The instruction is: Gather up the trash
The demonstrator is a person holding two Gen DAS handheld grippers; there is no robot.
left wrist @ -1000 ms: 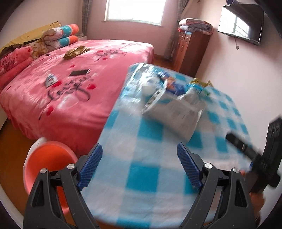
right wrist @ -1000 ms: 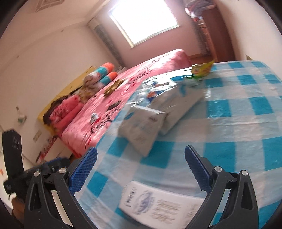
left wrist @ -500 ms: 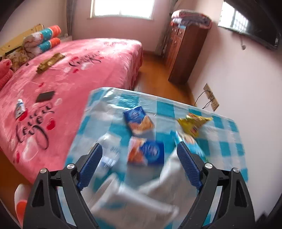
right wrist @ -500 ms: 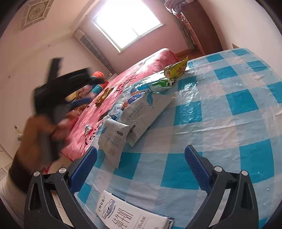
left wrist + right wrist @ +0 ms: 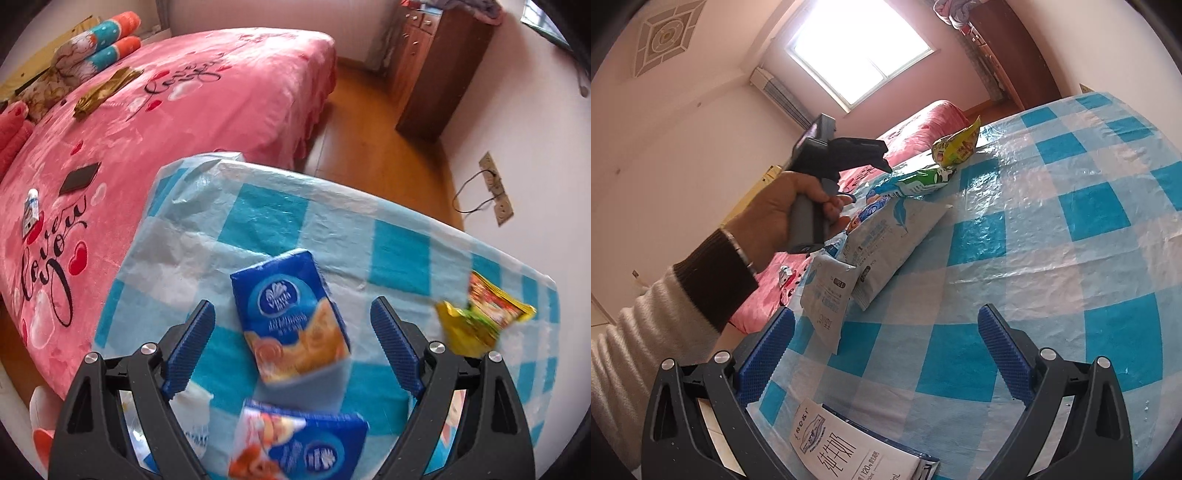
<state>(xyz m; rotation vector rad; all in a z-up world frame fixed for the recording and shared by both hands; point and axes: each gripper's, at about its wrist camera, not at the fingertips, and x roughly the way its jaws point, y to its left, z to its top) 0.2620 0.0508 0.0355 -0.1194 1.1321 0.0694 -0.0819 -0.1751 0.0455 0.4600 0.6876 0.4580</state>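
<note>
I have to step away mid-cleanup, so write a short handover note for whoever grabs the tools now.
Left tool: open, empty, hanging over the blue snack packet.
Right tool: open, empty, above the checked table near the milk carton.
Also on the table: yellow wrapper, second blue packet, grey-white pouches, green-white packet.
Done: nothing gripped.
Left: all of it.

The second blue packet (image 5: 303,446) is blurred and cut off by the bottom edge.
</note>
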